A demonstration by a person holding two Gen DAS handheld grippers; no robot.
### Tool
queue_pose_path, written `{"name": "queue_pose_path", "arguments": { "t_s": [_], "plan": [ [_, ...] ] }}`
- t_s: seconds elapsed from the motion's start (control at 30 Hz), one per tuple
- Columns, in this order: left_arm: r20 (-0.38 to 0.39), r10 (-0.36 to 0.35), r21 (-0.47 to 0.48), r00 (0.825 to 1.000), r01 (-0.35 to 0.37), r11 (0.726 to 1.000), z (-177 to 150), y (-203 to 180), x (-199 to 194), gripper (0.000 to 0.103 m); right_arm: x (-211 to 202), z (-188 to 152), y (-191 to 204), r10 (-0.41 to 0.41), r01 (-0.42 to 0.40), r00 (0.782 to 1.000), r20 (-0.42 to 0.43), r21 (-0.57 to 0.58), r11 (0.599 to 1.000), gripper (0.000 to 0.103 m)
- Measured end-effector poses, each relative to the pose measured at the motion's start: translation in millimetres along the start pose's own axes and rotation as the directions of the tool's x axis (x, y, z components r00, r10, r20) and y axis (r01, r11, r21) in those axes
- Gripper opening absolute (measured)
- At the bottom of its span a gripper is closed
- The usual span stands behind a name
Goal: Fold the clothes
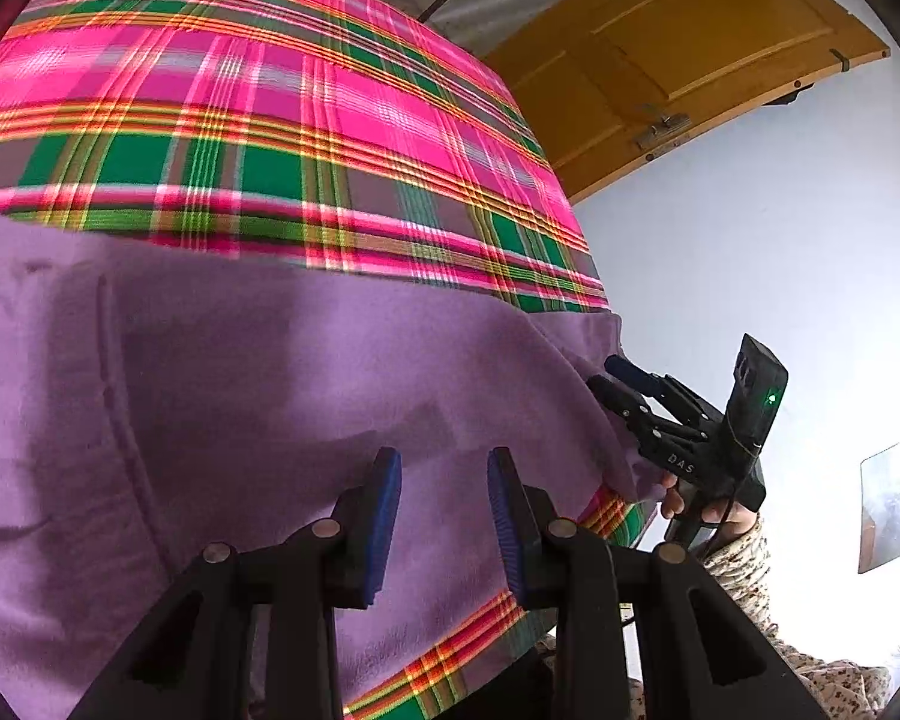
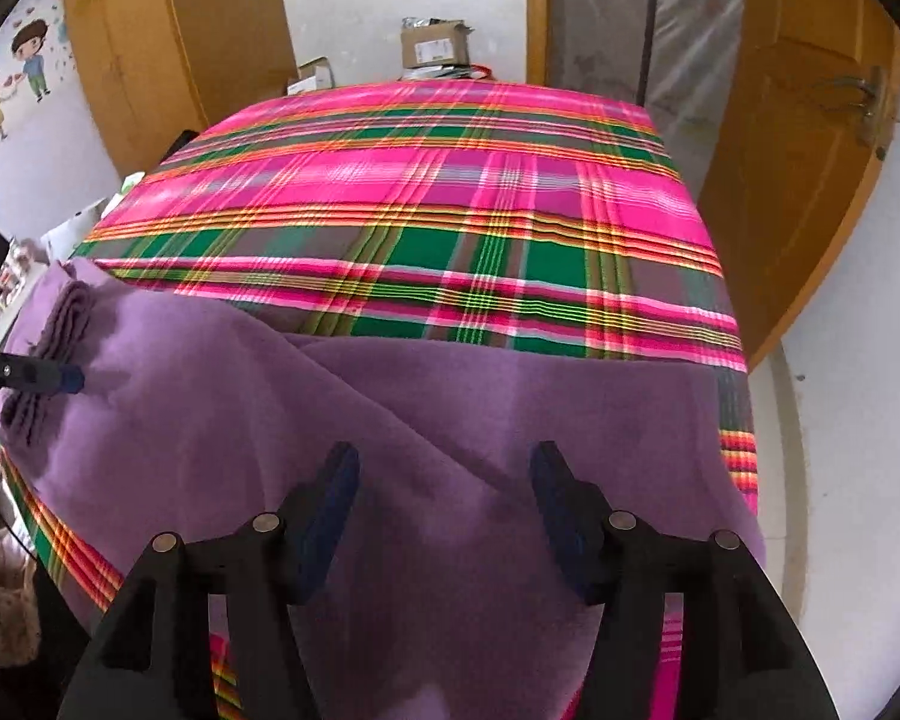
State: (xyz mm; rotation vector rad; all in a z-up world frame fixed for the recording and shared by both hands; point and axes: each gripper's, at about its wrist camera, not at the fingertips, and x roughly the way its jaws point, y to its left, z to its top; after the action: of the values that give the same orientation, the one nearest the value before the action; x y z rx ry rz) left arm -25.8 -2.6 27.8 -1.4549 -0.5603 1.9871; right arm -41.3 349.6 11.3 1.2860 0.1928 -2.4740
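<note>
A purple garment (image 1: 258,372) lies spread over the near part of a table covered in pink and green plaid cloth (image 1: 222,96). My left gripper (image 1: 444,516) hovers open just above the fabric, with nothing between its blue pads. My right gripper (image 1: 612,378) sits at the garment's right edge, held by a hand. In the right wrist view the garment (image 2: 450,420) has a diagonal fold, and a bunched folded part (image 2: 48,336) at the left. My right gripper (image 2: 447,504) is wide open over it. My left gripper (image 2: 69,380) pokes in by that bunched part.
The plaid cloth (image 2: 426,180) stretches bare beyond the garment. Cardboard boxes (image 2: 435,45) stand past the table's far edge. A yellow wooden door (image 2: 810,138) is on the right and a wardrobe (image 2: 168,36) at the back left. A patterned sleeve (image 1: 744,558) reaches in.
</note>
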Motion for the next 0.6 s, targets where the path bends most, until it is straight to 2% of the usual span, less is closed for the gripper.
{"name": "queue_pose_path", "arguments": {
  "t_s": [0.07, 0.17, 0.3, 0.53, 0.6],
  "plan": [
    [0.001, 0.021, 0.031, 1.0, -0.021, 0.999, 7.8, -6.4, 3.1, 0.04, 2.9, 1.0, -0.1, 0.005, -0.005, 1.0, -0.013, -0.008, 1.0, 0.062],
    [0.003, 0.053, 0.077, 0.999, -0.053, 0.996, 19.4, -16.0, 7.7, 0.04, 9.0, 0.1, 1.2, 0.0, -0.001, 0.998, -0.057, -0.02, 1.0, 0.062],
    [-0.005, 0.116, 0.16, 0.993, -0.114, 0.98, 35.1, -32.0, 19.3, 0.041, 7.9, -1.8, 4.6, 0.009, -0.011, 0.997, -0.071, -0.031, 0.999, 0.061],
    [-0.046, 0.073, 0.127, 0.996, -0.066, 0.99, 39.9, -36.1, 31.3, 0.041, 0.2, -8.2, 18.1, 0.029, -0.034, 0.997, -0.065, -0.077, 0.996, 0.013],
    [-0.057, 0.057, 0.115, 0.997, -0.05, 0.992, 40.9, -36.9, 34.4, 0.041, -2.6, -10.4, 24.3, 0.025, -0.03, 0.998, -0.054, -0.103, 0.994, 0.01]
  ]
}}
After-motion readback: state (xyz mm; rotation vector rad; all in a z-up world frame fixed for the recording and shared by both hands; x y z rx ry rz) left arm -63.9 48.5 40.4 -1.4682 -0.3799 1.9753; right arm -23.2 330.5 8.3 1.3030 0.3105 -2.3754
